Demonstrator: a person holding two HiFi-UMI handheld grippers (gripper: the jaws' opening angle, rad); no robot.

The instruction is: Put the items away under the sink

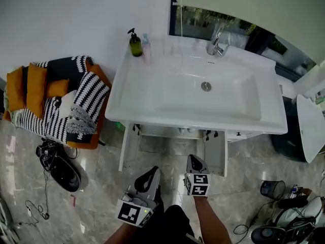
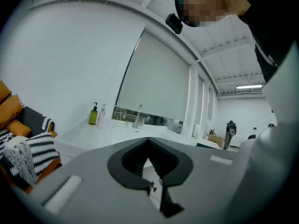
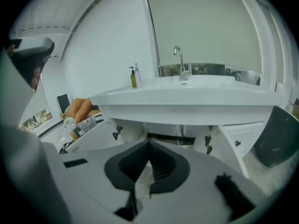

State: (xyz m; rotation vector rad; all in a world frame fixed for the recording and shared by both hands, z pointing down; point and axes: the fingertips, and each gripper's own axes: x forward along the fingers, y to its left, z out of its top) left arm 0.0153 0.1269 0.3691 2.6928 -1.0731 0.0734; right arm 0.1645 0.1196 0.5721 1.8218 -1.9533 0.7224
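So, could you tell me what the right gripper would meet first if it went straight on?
Most likely the open cabinet under the sink: the right gripper aims between its swung-out doors. Depth is unclear, so the floor might come first.

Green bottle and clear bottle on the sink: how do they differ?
The green bottle is dark olive with a black pump; the clear bottle is pale, see-through. The green bottle stands left of the clear bottle in the head view. Both stand upright on the sink.
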